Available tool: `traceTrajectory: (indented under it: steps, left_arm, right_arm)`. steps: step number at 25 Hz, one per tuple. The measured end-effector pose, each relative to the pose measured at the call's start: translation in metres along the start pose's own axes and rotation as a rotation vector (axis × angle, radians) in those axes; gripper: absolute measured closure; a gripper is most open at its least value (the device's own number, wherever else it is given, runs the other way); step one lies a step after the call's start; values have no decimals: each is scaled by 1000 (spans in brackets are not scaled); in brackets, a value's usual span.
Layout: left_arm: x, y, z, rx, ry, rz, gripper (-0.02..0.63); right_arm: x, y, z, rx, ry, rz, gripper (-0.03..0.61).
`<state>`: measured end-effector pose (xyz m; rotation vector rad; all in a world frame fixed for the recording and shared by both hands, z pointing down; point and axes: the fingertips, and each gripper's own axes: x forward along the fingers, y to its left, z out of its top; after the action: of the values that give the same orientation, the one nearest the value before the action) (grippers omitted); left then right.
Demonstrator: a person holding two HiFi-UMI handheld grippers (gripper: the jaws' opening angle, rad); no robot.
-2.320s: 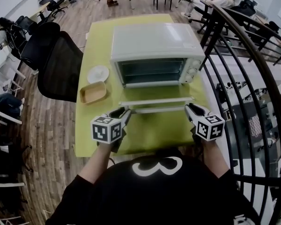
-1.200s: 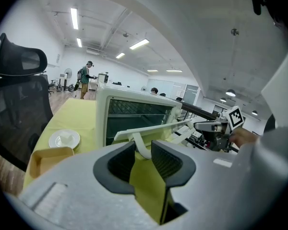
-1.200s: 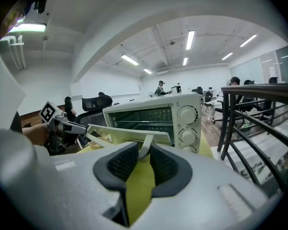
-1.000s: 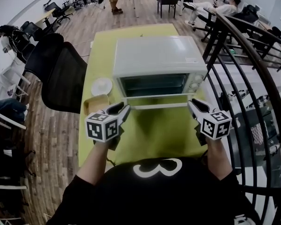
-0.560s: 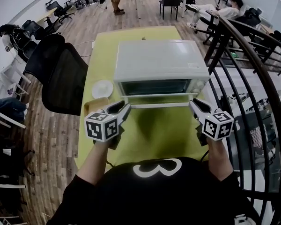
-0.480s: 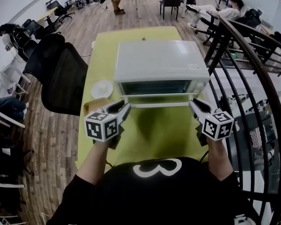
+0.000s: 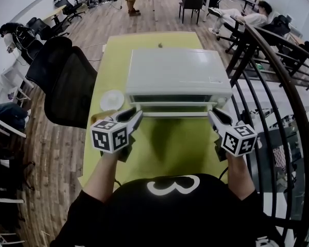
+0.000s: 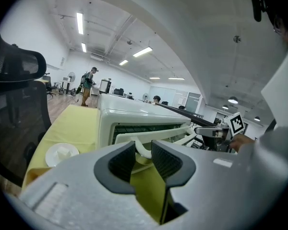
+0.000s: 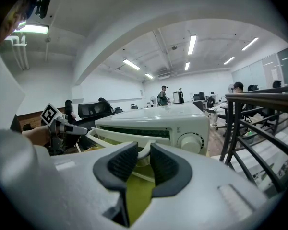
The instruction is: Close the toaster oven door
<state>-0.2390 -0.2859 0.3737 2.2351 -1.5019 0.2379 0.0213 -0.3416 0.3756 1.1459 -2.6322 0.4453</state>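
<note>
Head view: the toaster oven [image 7: 177, 76] sits on the yellow-green table [image 7: 165, 145], and its door stands nearly upright against the front. Your left gripper [image 7: 136, 116] and right gripper [image 7: 211, 115] meet the door handle [image 7: 172, 113] at its two ends.

Left gripper view: the jaws stand narrow, with the pads closed on the curved left end of the door handle [image 8: 163, 132].

Right gripper view: the jaws stand equally narrow, clamping the right end of the door handle [image 9: 130, 136] near the control knob [image 9: 191, 140].

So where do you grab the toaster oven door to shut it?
By the long white handle along the top edge of the door, coming from the front. It stands off like a bar, so jaws fit round each end.
</note>
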Motion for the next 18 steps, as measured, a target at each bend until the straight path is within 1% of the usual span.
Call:
traceTrajectory:
  steps: [9, 18]
  left_arm:
    - [15, 8, 17, -3, -20, 18, 505]
    - [22, 15, 28, 0, -30, 29, 505]
  right_arm:
    - [15, -12, 16, 1, -19, 14, 494]
    - [25, -14, 27, -42, -26, 3, 497]
